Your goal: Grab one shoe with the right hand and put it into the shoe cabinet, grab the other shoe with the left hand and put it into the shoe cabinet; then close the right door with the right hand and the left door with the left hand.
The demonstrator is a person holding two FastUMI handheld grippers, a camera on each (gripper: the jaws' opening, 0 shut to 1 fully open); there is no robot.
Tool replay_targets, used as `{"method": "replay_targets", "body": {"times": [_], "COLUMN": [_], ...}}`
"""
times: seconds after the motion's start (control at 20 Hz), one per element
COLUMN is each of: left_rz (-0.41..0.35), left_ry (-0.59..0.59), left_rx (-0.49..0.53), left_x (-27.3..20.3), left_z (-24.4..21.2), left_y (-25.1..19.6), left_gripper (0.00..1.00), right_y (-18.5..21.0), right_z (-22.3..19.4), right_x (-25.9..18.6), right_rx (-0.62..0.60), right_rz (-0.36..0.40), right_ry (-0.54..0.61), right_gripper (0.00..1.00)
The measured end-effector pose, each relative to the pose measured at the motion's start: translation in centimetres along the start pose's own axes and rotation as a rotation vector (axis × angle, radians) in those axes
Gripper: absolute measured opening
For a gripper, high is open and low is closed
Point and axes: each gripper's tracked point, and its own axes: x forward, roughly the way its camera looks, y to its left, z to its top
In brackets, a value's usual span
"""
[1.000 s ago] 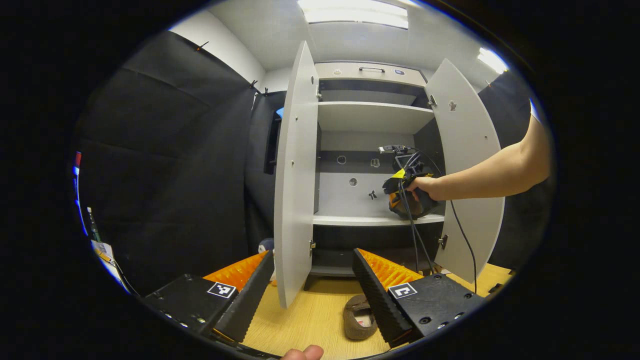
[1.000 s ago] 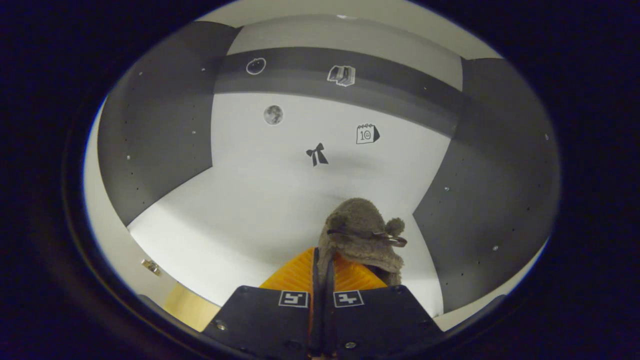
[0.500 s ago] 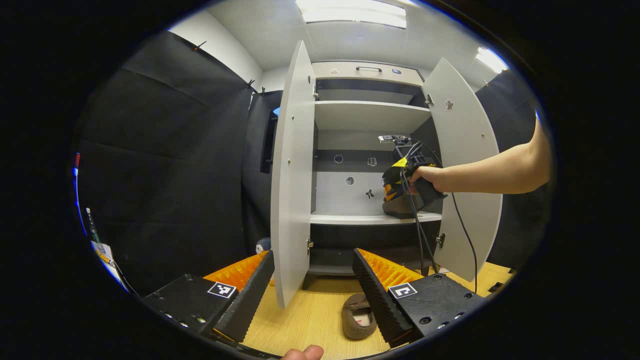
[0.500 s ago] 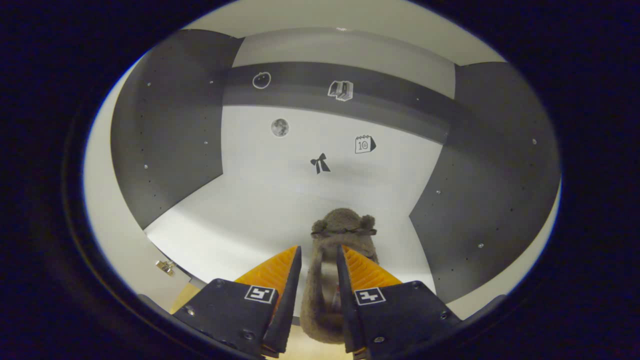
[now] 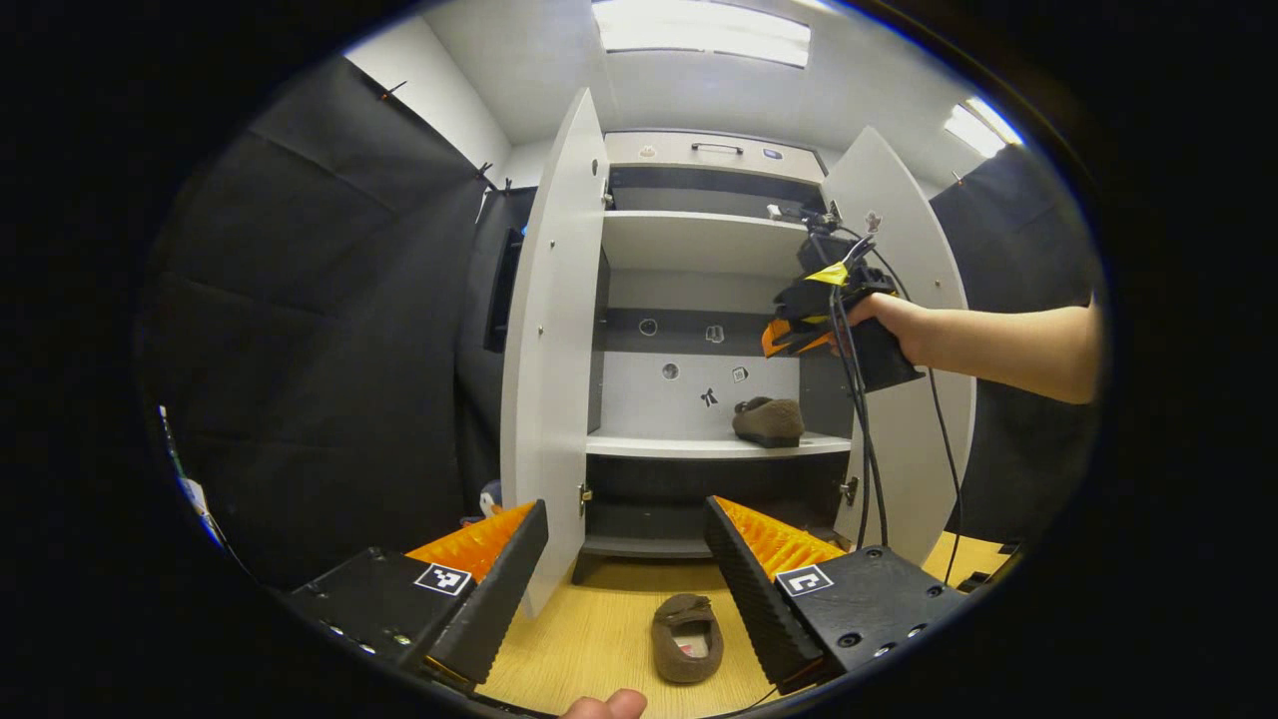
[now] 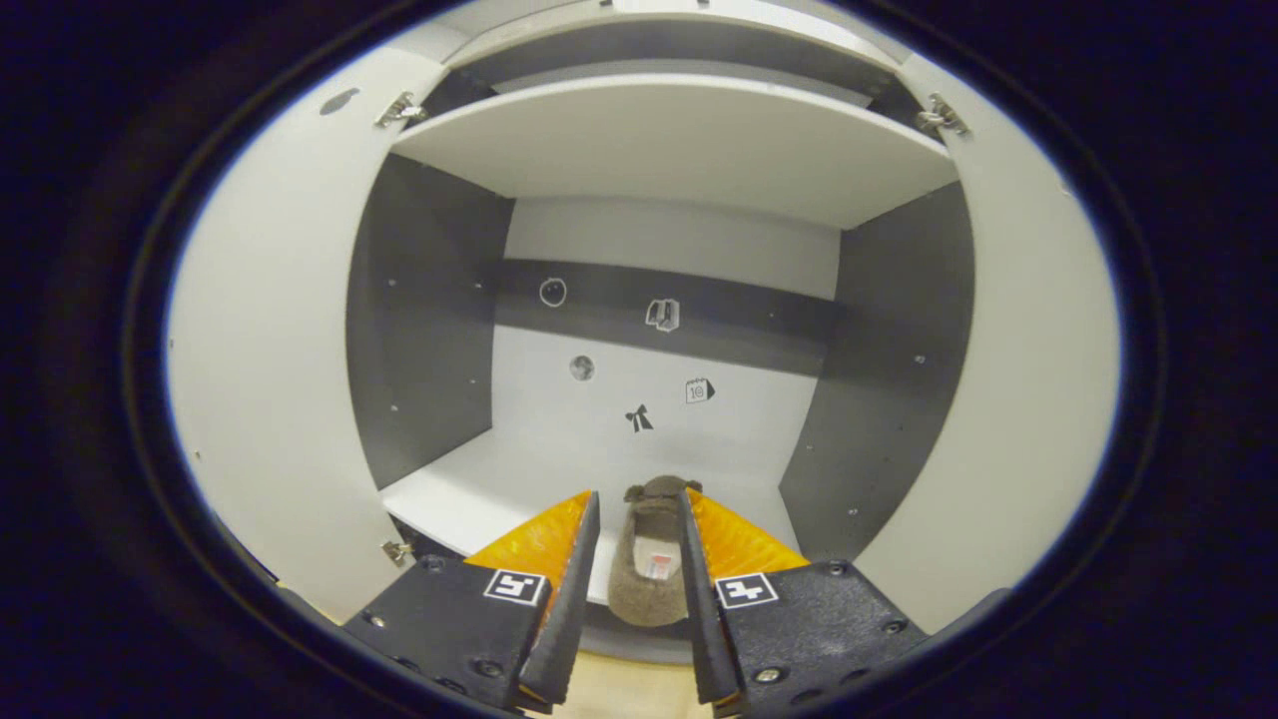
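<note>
One brown furry shoe (image 5: 769,420) (image 6: 649,564) lies on the right side of the shoe cabinet's middle shelf (image 5: 699,445) (image 6: 469,494). My right gripper (image 6: 635,519) is open and drawn back in front of it, nothing between its fingers; in the left gripper view it hangs (image 5: 799,335) above and right of the shoe, held by a hand. The other brown shoe (image 5: 685,624) sits on the wooden floor (image 5: 599,639) before the cabinet. My left gripper (image 5: 624,524) is open above the floor, the floor shoe just ahead near its right finger (image 5: 749,589).
Both cabinet doors stand open: the left door (image 5: 547,340) juts toward my left gripper, the right door (image 5: 919,399) sits behind the other hand's arm. A cable (image 5: 864,439) dangles from the right gripper. An upper shelf (image 5: 699,240) is bare. Black cloth walls flank the cabinet.
My right gripper opened, let go of the shoe on the middle shelf, then pulled back and up out of the cabinet. My left gripper drifted slightly; the floor shoe stayed put.
</note>
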Motion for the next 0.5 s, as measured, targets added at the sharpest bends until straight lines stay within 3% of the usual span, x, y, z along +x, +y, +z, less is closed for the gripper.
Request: {"method": "replay_targets", "body": {"times": [0.05, 0.15, 0.3, 0.5], "left_rz": [-0.005, -0.015, -0.038, -0.070], "left_ry": [0.002, -0.001, -0.011, 0.016], "left_rx": [-0.002, -0.006, -0.006, -0.012], "left_x": [-0.1, 0.0, 0.0, 0.1], "left_z": [0.0, 0.0, 0.0, -0.7], "left_y": [-0.2, -0.6, -1.2, -2.2], "left_gripper": [0.95, 0.95, 0.95, 0.95], "right_y": [0.4, 0.7, 1.8, 1.6], "right_z": [-0.6, -2.5, -7.2, -14.2], "right_x": [-1.5, -4.8, -8.9, -13.4], "right_rx": [0.021, 0.060, 0.087, 0.086], "right_rz": [0.013, 0.023, 0.060, 0.000], "right_ry": [-0.018, -0.070, -0.122, -0.138], "right_gripper": [0.55, 0.50, 0.55, 0.60]}}
